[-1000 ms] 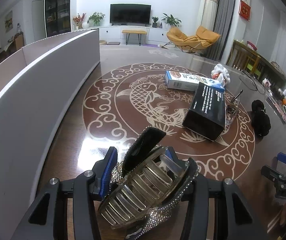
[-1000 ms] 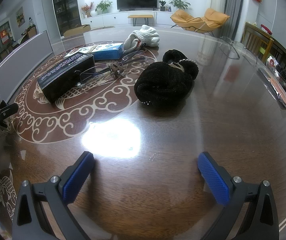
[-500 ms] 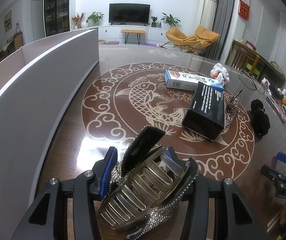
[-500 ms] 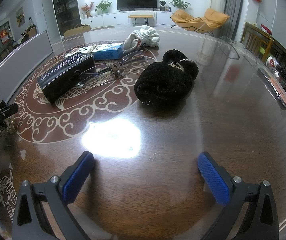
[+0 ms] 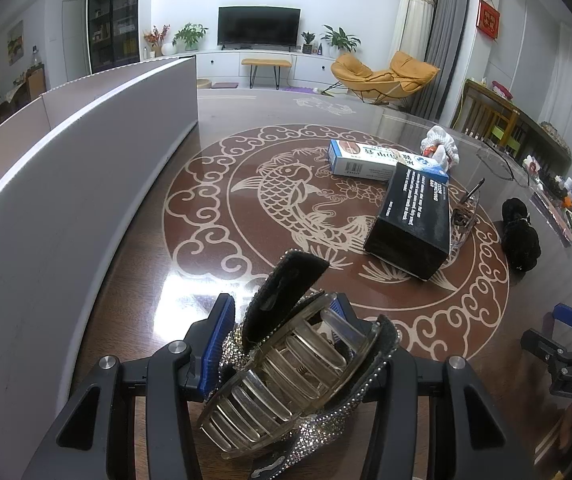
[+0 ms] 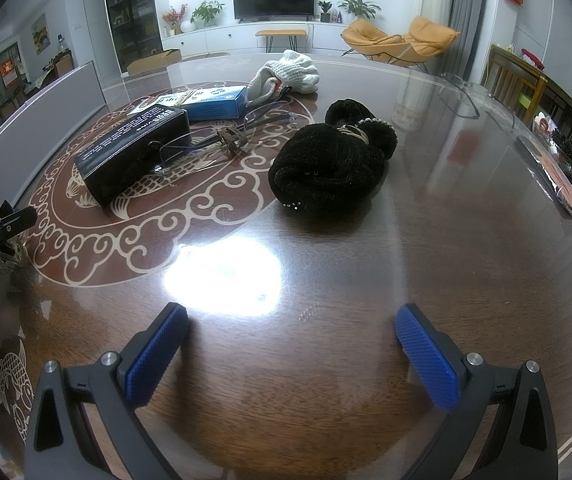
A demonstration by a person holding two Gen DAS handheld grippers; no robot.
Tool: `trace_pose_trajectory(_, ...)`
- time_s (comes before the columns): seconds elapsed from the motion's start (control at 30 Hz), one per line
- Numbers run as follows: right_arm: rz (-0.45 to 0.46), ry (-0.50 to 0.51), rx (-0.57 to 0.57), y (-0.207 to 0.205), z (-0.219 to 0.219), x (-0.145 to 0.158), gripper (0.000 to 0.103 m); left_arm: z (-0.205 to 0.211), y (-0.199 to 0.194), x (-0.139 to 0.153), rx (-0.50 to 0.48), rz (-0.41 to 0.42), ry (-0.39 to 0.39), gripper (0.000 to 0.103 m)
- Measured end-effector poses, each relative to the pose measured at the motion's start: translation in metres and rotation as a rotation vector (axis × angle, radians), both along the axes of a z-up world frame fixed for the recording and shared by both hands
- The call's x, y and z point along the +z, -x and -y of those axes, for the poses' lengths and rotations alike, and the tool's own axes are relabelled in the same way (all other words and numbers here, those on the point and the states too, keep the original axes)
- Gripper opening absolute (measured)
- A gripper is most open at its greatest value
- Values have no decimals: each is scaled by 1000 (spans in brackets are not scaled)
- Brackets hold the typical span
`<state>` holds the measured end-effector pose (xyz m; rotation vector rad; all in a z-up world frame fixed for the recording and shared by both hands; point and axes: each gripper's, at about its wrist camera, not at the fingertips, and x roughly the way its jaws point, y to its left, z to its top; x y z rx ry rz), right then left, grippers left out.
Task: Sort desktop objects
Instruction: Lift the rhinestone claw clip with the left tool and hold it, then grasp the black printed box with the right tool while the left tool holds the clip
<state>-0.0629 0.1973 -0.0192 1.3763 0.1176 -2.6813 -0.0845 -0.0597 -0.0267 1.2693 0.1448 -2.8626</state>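
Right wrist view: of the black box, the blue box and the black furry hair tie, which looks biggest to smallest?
1. black box and black furry hair tie: look alike in size, too close to rank.
2. blue box: smallest, though farthest from the camera.

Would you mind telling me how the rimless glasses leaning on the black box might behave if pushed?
The glasses look thin and light, so probably fragile. Propped against the black box, they would likely slip off and skate on the glossy table.
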Motion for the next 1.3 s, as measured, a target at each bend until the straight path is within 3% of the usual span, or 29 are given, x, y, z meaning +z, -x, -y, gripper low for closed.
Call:
trace_pose_trajectory(0.3,10,-1,-4,3,5,-1,103,-1,0,0,0,0,0,50)
trace_pose_trajectory(0.4,48,132,42,16,23,6,103,0,-2,0,8,1,-4,50)
trace_pose_trajectory(0.47,120,316,89,32,42,12,103,3,-7,0,14,1,-17,50)
trace_pose_trajectory(0.53,190,413,116,49,65,12,103,5,-13,0,17,3,-24,49)
trace_pose_trajectory(0.57,216,416,125,55,76,11,103,7,-16,0,19,6,-28,49)
trace_pose_trajectory(0.97,232,219,-11,121,148,12,103,21,-38,0,26,17,-42,49)
trace_pose_trajectory(1.2,216,45,32,148,167,3,103,20,-40,-1,23,19,-35,49)
trace_pose_trajectory(1.27,184,36,35,144,163,6,85,21,-40,1,21,16,-32,50)
trace_pose_trajectory(1.3,155,15,39,141,161,9,61,20,-41,1,18,13,-27,50)
